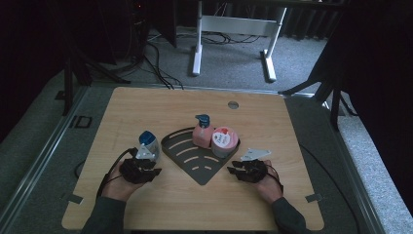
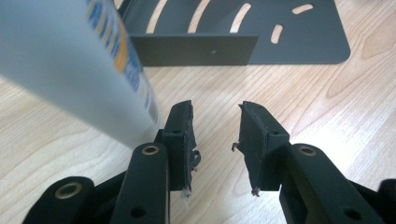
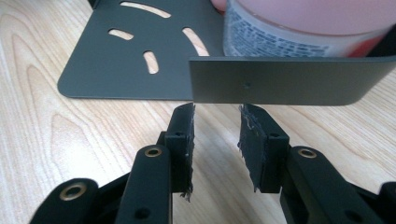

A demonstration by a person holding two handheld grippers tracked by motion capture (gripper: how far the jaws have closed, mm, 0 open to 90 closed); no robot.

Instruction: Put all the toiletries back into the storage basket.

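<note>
A dark grey slotted corner tray [image 1: 195, 163] lies in the middle of the wooden table. A pink pump bottle [image 1: 202, 130] and a pink jar [image 1: 224, 140] stand at its back. A white bottle with a blue cap [image 1: 147, 145] stands left of the tray. My left gripper [image 1: 156, 171] is just in front of that bottle; its jaws are open over bare wood. The bottle [image 2: 70, 60] leans past the outside of my left gripper's [image 2: 215, 109] left jaw, with the tray [image 2: 299, 37] ahead. My right gripper [image 1: 233, 170] is open, and its tips [image 3: 217, 112] are close to the tray's upright wall [image 3: 289, 86], behind which stands the jar [image 3: 303, 28].
A round cable hole [image 1: 233, 105] sits near the table's far edge. Beyond the table stand a white desk frame [image 1: 197, 48] and floor cables [image 1: 158, 68]. Bare wood lies between the hands and the near edge.
</note>
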